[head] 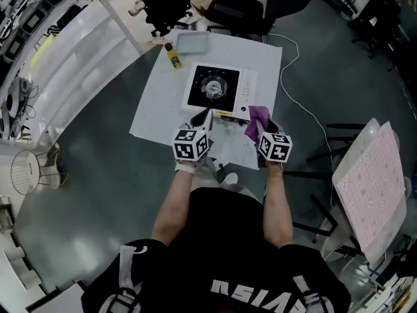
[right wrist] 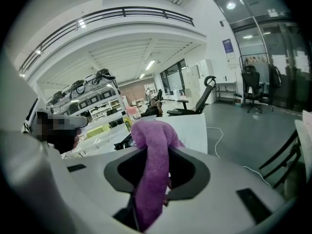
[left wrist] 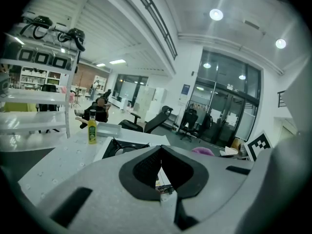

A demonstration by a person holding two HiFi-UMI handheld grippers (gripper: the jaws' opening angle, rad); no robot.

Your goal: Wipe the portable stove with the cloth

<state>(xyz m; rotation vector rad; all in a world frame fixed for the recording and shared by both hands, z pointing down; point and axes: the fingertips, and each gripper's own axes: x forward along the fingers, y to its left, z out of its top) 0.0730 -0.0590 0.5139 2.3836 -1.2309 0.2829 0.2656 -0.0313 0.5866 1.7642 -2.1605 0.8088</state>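
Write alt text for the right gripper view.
A purple cloth is clamped between the jaws of the right hand-held gripper, filling the foreground. Behind it are a white table and a black office chair.

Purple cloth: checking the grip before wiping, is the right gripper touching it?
Touching. The right gripper view shows the cloth clamped between the right gripper's jaws.

A white desk point(head: 156, 106) stands on a grey floor point(head: 98, 175). At its far edge, a yellow bottle point(head: 173, 57) with a dark cap stands upright just beside a shallow grey tray point(head: 193, 42). Two black office chairs point(head: 167, 5) sit beyond the desk. A white cable point(head: 291, 93) trails over the floor to its right.
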